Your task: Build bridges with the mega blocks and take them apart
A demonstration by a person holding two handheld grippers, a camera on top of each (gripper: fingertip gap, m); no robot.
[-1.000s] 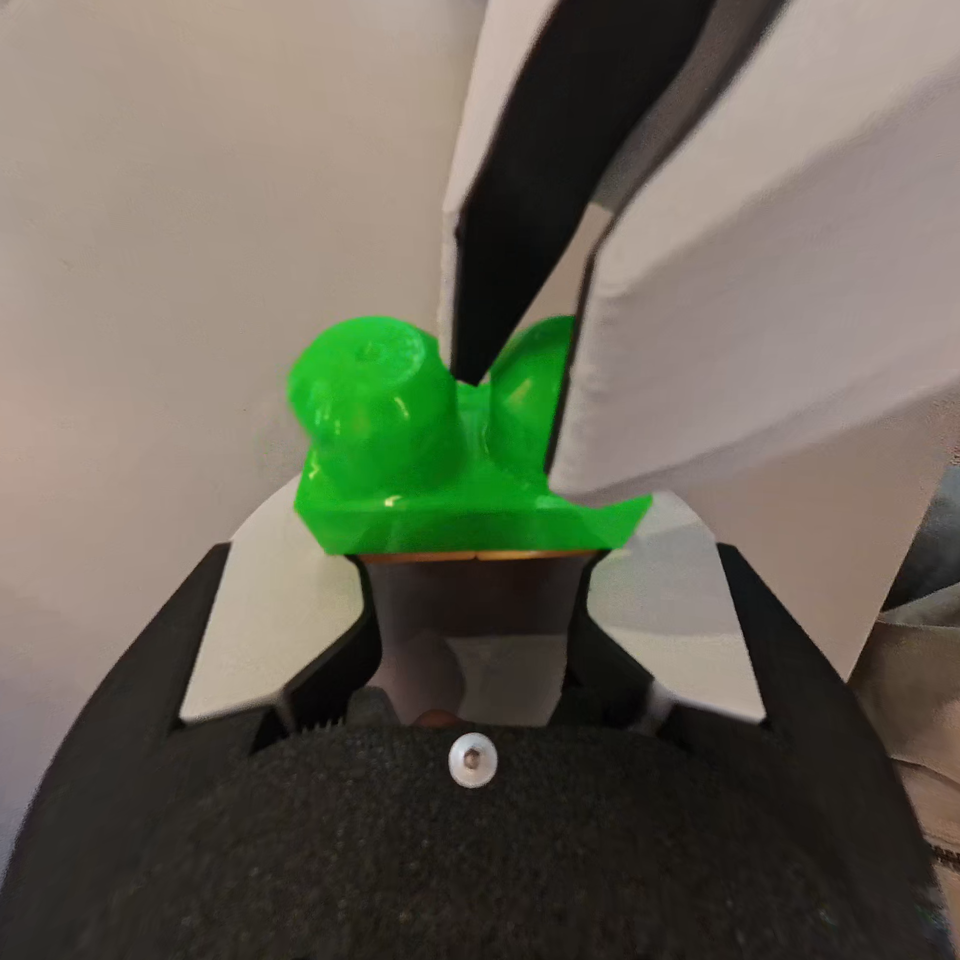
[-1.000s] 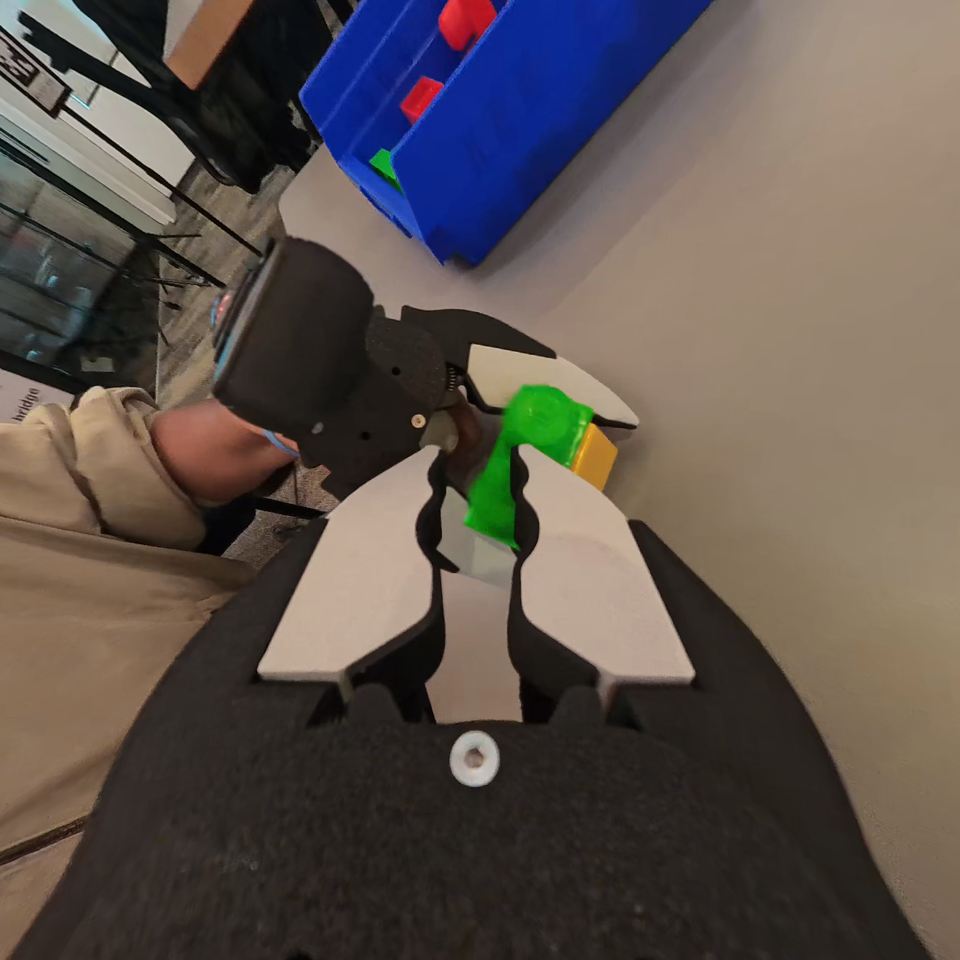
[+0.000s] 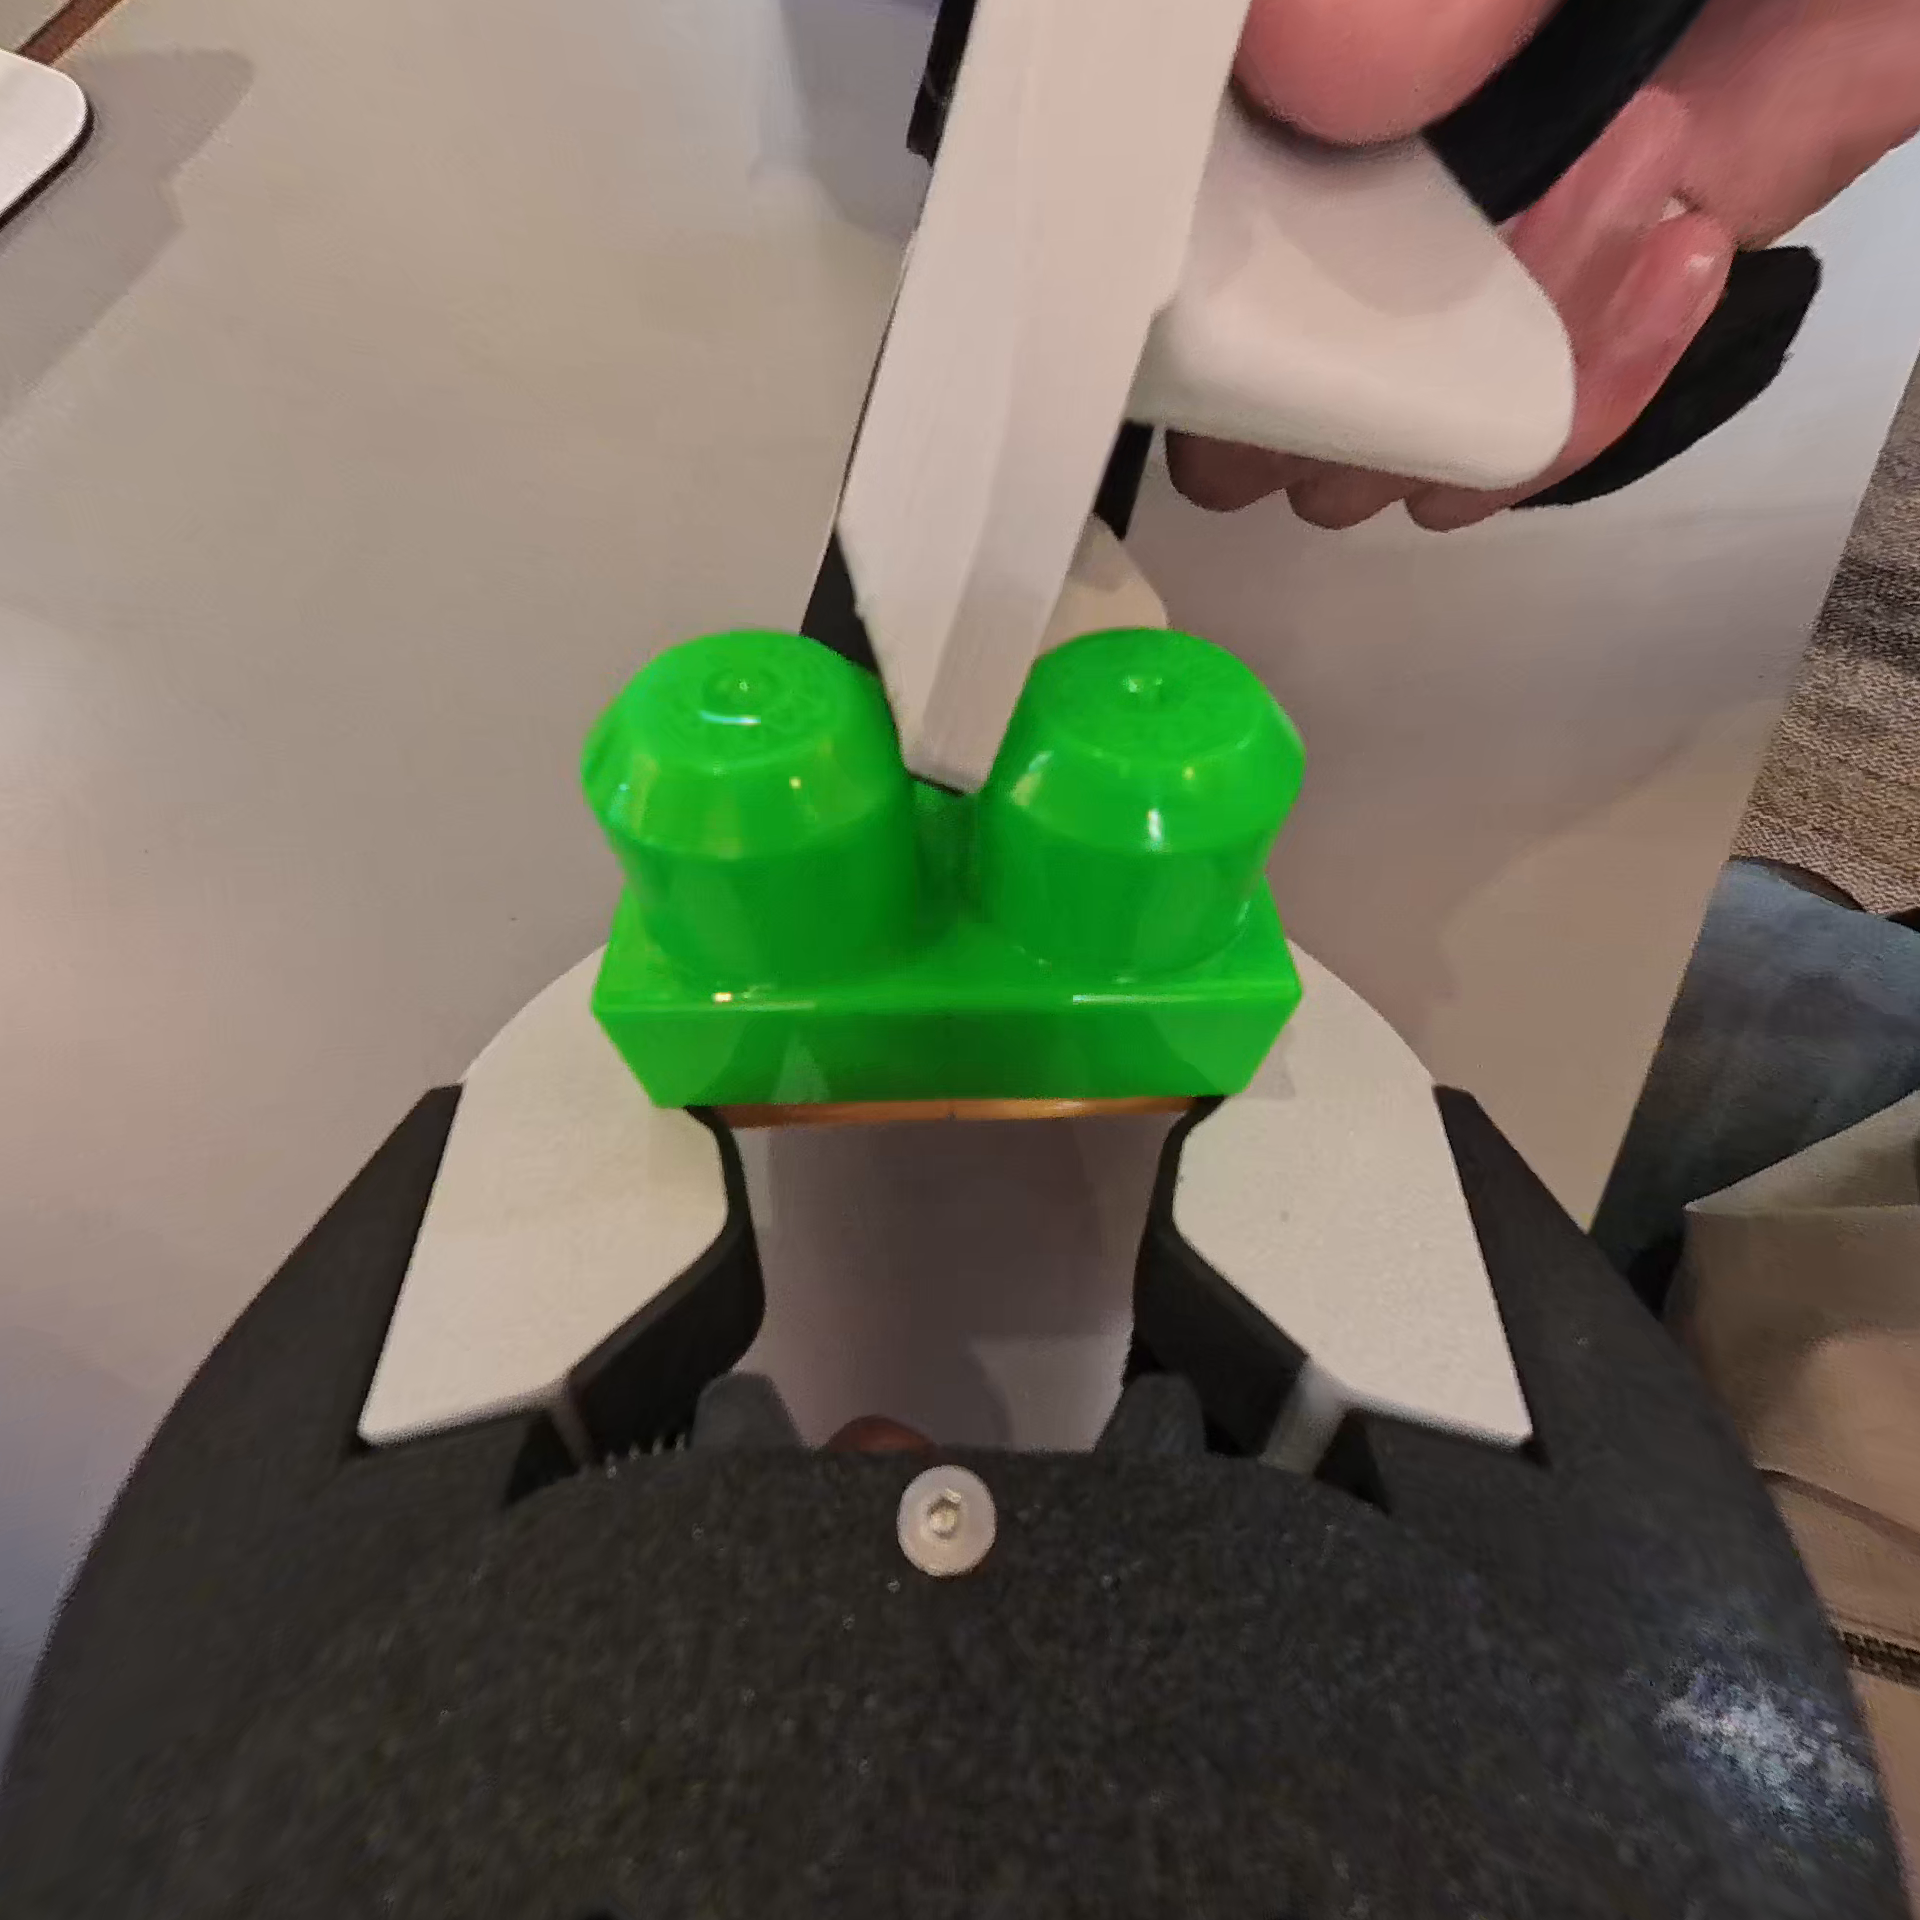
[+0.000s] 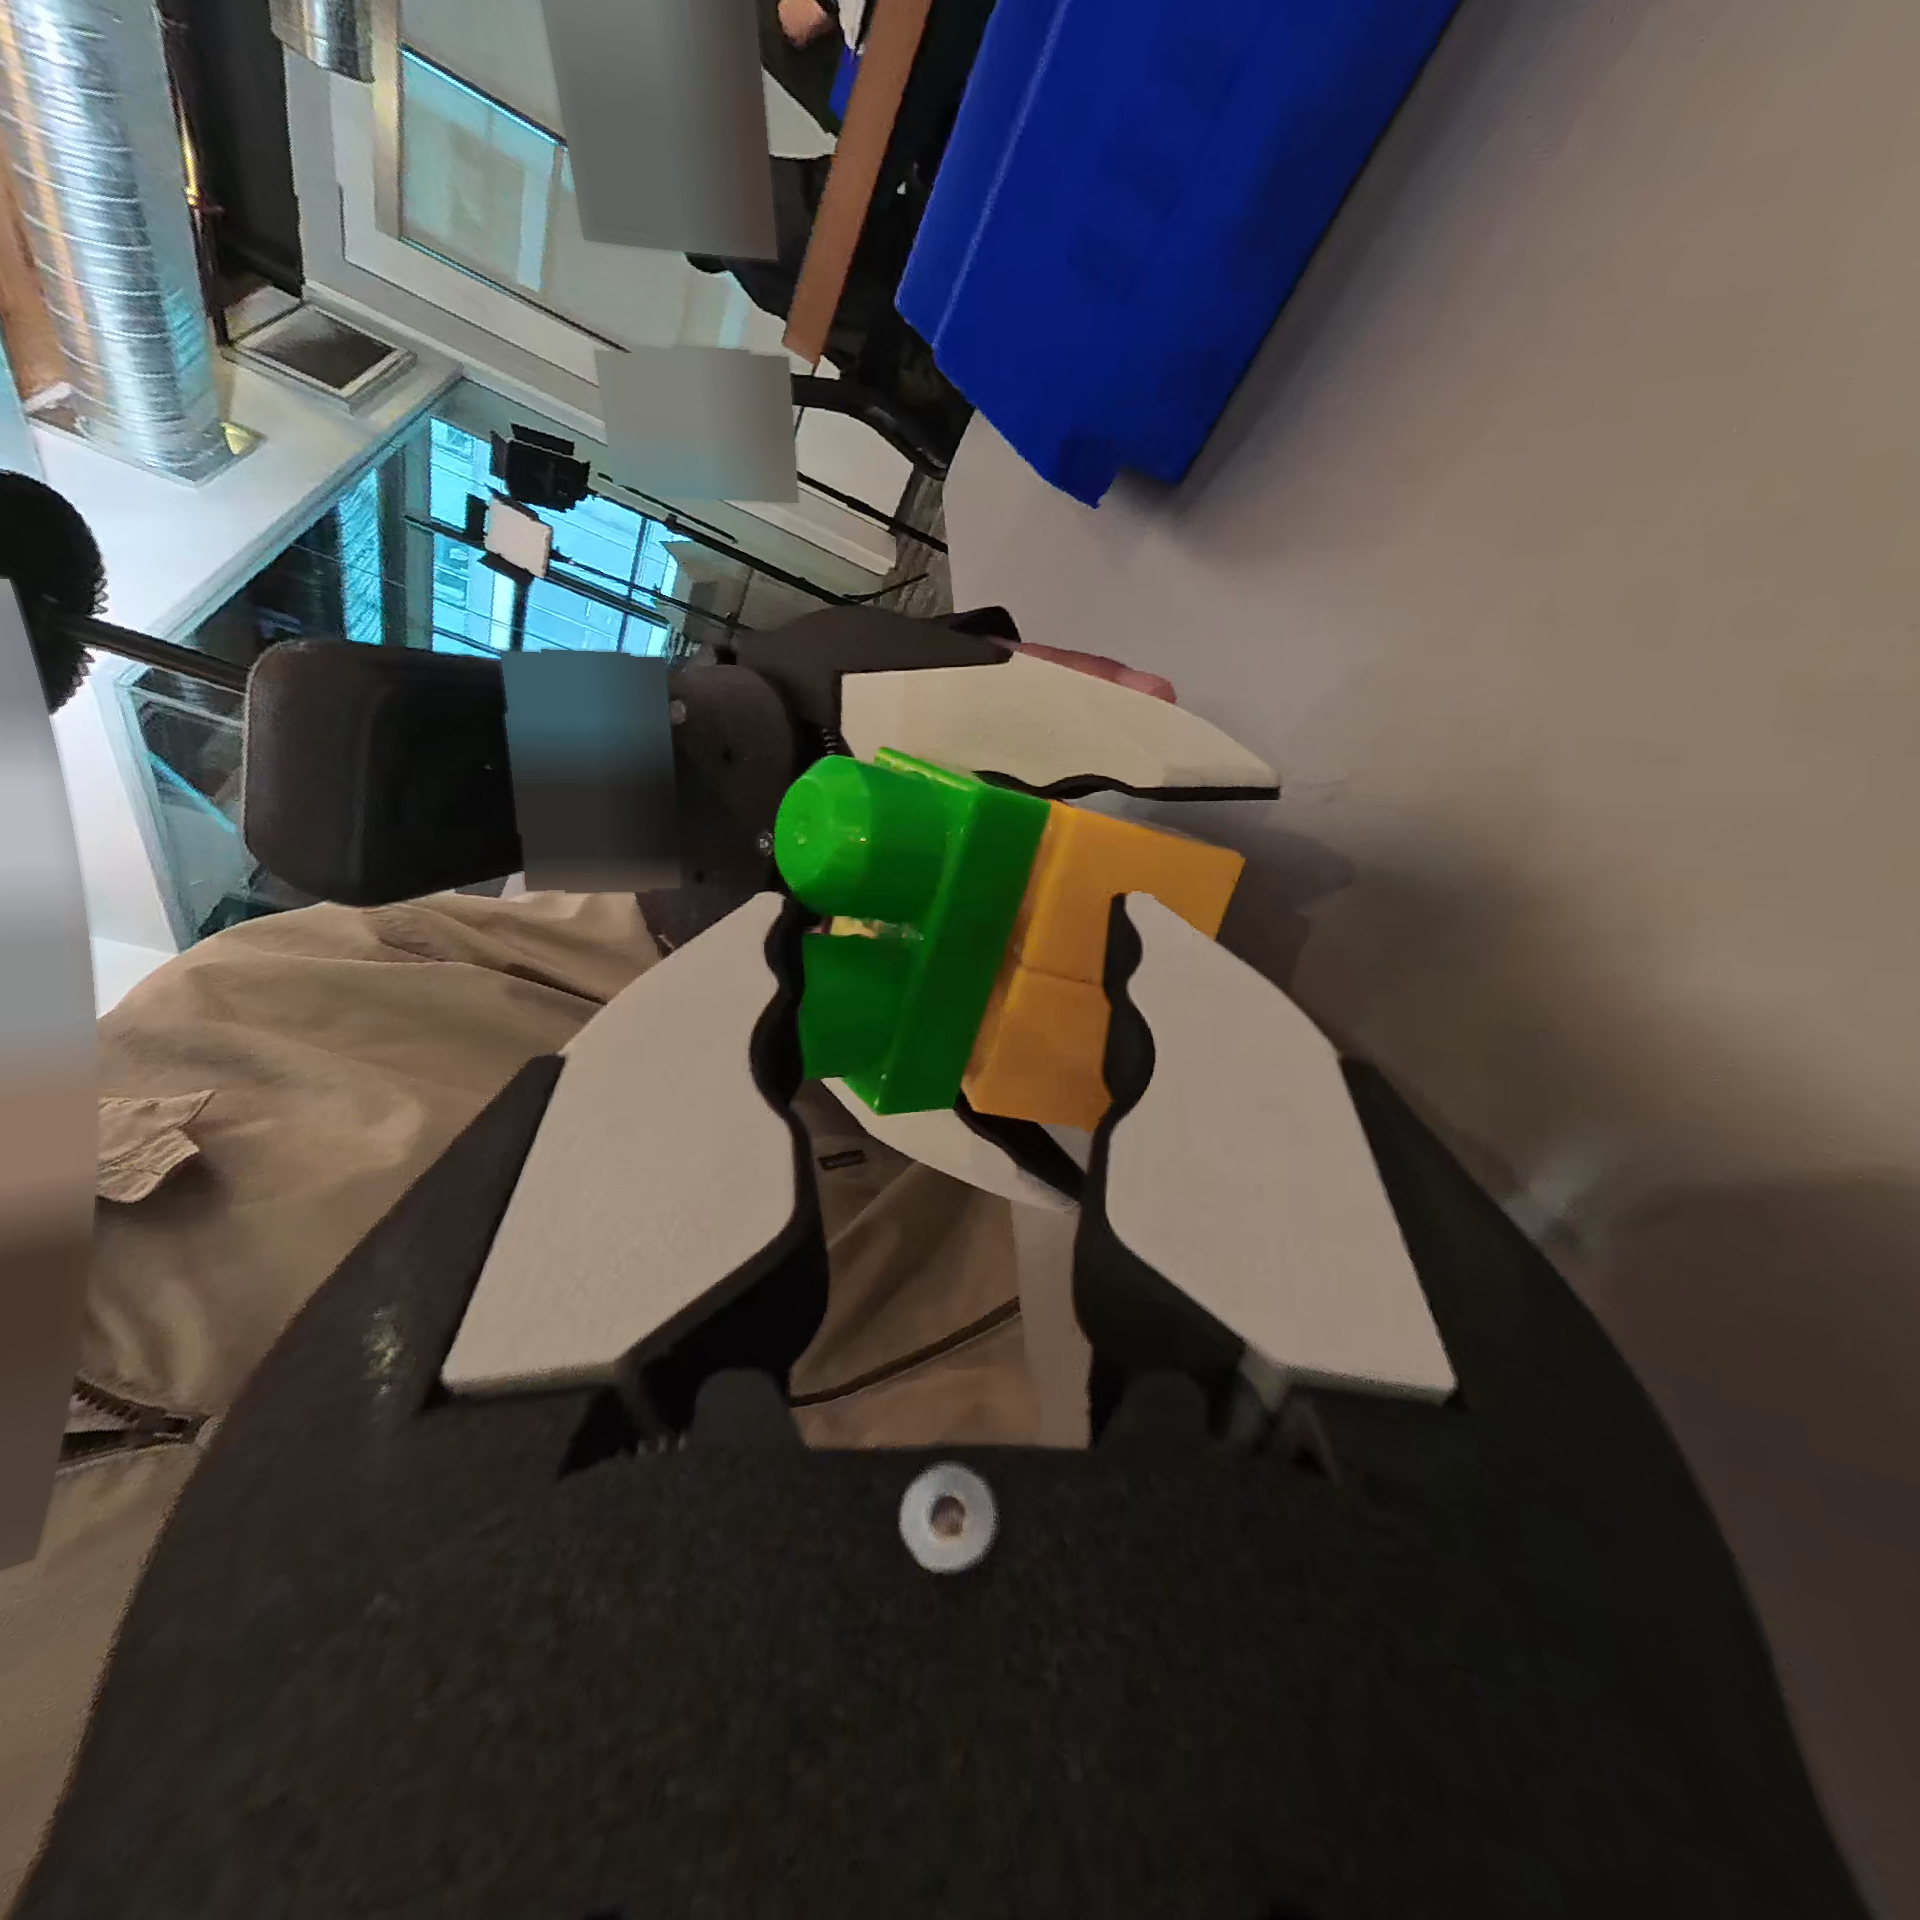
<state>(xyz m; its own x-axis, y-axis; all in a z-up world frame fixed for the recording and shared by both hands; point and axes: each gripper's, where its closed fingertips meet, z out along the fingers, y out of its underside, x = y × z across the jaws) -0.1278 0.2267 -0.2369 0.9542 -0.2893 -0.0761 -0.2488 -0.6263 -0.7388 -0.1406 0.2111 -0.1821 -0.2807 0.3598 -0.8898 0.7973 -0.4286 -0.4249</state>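
A green two-stud block (image 3: 935,935) sits on yellow blocks (image 4: 1132,883), which show only as a thin edge in the left wrist view (image 3: 951,1110). My left gripper (image 3: 951,1081) is shut on this stack from both ends; its white fingers (image 4: 1039,717) show in the right wrist view. My right gripper (image 4: 945,925) spans the stack from top to bottom. One of its fingertips (image 3: 956,727) presses between the two studs, and the other (image 4: 1132,935) lies against the yellow side. The stack (image 4: 966,935) is held above the table.
A blue bin (image 4: 1143,208) stands on the grey table (image 4: 1558,623) behind the stack. A hand (image 3: 1662,260) holds the right gripper. A beige sleeve and jacket (image 4: 312,1039) lie to the left. A white object (image 3: 21,135) sits at the far left edge.
My right gripper's jaws were narrow on the green block; now they stand wider and span green and yellow together. The right view has moved closer and swung away from the bin's inside.
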